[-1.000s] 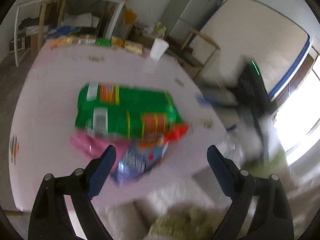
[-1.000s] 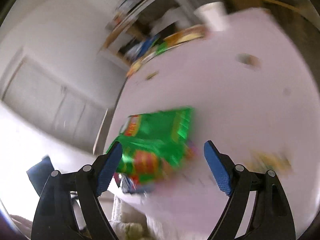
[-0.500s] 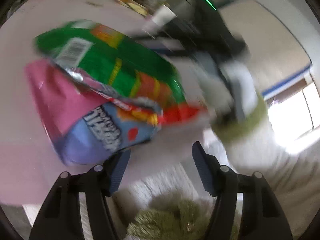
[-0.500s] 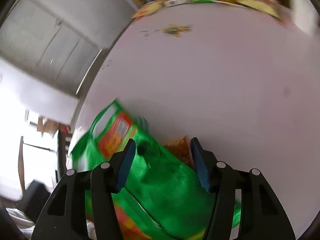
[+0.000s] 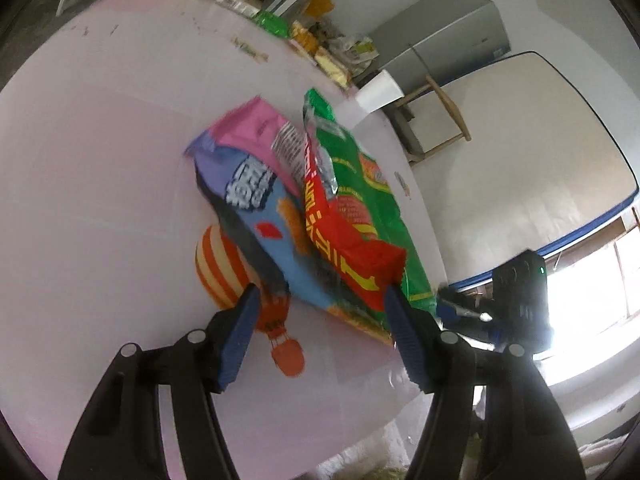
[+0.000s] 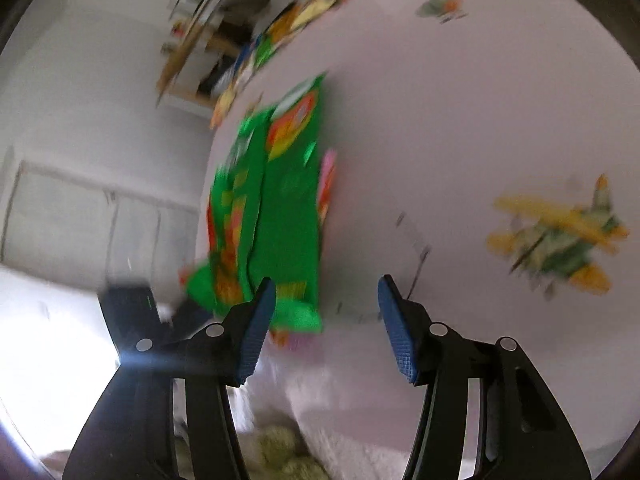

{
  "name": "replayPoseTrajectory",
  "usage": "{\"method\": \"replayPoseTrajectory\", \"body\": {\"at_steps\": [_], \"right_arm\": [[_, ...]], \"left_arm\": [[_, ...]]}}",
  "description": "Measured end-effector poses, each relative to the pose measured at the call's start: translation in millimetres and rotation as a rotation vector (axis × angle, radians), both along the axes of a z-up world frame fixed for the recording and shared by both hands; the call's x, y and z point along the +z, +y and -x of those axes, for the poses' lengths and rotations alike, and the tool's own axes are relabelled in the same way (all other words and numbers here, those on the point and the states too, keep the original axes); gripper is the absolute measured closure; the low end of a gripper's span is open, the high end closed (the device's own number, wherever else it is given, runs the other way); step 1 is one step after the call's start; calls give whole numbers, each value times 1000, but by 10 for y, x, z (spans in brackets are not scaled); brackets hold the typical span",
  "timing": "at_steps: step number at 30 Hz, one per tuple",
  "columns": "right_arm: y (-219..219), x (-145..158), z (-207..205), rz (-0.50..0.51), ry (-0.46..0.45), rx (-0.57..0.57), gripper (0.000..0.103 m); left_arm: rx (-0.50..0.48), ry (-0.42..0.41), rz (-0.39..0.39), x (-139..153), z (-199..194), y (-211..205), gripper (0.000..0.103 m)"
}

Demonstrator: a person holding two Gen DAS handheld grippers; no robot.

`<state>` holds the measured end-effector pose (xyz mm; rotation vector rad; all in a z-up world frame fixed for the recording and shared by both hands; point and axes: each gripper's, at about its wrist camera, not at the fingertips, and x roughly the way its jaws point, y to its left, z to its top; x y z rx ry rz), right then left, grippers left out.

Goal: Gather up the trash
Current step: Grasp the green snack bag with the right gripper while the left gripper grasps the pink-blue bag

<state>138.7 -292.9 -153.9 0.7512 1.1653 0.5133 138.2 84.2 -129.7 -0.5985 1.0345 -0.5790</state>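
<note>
Snack wrappers lie piled near the table (image 5: 100,152) edge: green bag (image 5: 384,208) w/ red wrapper (image 5: 340,236) on top, blue-pink bag (image 5: 256,184) alongside. L gripper (image 5: 320,300) has jaws apart, straddling the pile's near end, nothing clamped yet; R gripper (image 6: 326,300) also apart & empty, just beside the green bag's (image 6: 280,216) corner. Best bet imo: push L further in so pads bracket all layers, then close firmly — thin foil slips, so bite deep, not at the fringe.

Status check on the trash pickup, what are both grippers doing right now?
Left gripper open, fingers either side of the stacked snack bags. Right gripper open, empty, beside the green bag. Nothing in the way on the pink table.
</note>
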Motion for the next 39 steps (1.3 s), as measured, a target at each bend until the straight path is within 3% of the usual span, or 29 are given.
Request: {"method": "replayPoseTrajectory", "body": {"at_steps": [3,10,13,16,17,26,32,39], "right_arm": [[25,-7,-353,-56,11,-24,50],[244,-123,-934,-151,61,76,53],[385,-121,-1025,-160,80,134,62],[325,-131,-871,-144,104,131,85],[299,-128,-819,-144,99,117,87],[-345,-83,-318,-181,67,-40,92],[-209,-265,-71,-239,118,-35,95],[-598,-85,266,-211,67,-88,95]], "left_arm": [[10,13,-12,40,46,-85,41],[51,32,-22,24,38,-186,47],[66,33,-21,7,8,-172,54],[81,36,-27,5,-33,-158,57],[88,37,-33,9,-50,-154,57],[113,43,-72,22,-177,-170,58],[110,53,-47,-2,-242,-310,62],[143,68,-83,-79,-248,-241,96]]}}
